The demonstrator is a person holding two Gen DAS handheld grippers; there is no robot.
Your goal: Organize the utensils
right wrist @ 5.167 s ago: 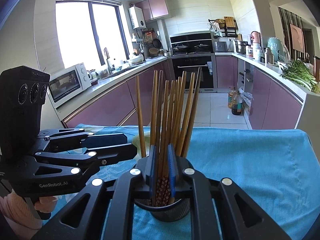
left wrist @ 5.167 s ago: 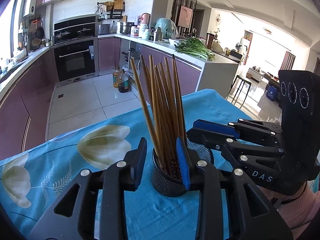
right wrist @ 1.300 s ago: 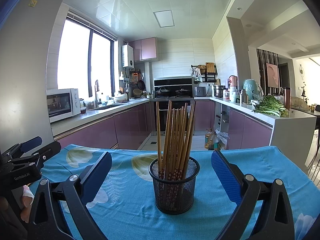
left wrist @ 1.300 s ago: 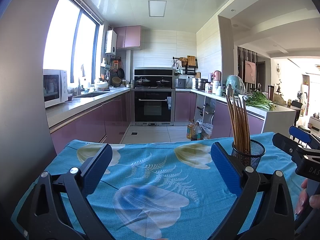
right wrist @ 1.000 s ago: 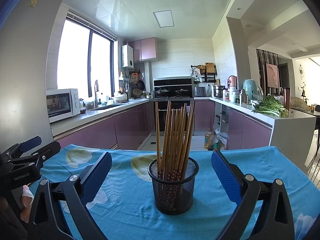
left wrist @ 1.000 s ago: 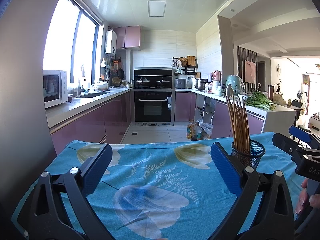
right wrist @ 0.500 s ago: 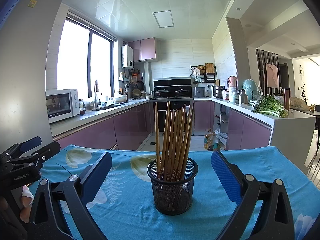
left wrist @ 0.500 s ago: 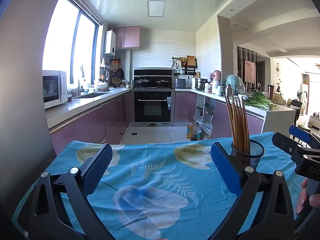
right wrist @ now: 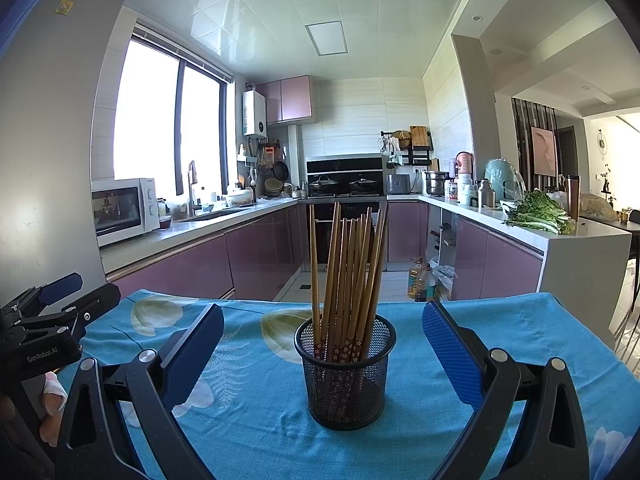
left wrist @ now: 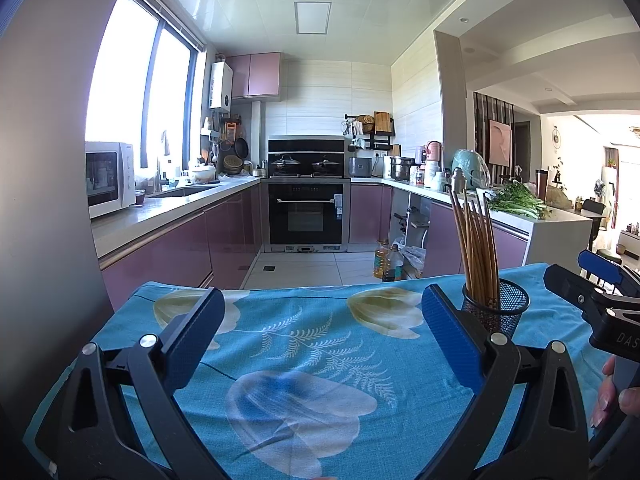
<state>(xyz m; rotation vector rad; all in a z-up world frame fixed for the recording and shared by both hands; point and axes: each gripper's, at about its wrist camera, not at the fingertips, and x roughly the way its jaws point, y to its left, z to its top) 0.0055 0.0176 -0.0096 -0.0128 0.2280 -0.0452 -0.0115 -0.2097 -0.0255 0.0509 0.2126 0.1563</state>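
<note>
Black gripper (right wrist: 322,344), blue pads (right wrist: 448,354)

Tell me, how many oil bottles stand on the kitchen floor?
2: oil bottles side by side on the tiles, beside the open shelf under the right counter. More may hide behind the table.

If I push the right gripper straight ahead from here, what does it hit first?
Most likely the mesh holder of chopsticks: it stands centred between the open right gripper fingers, nothing in front of it.

Left gripper (left wrist: 320,340) jaws spread wide, empty — right gripper (right wrist: 322,350) likewise, level, side by side.
</note>
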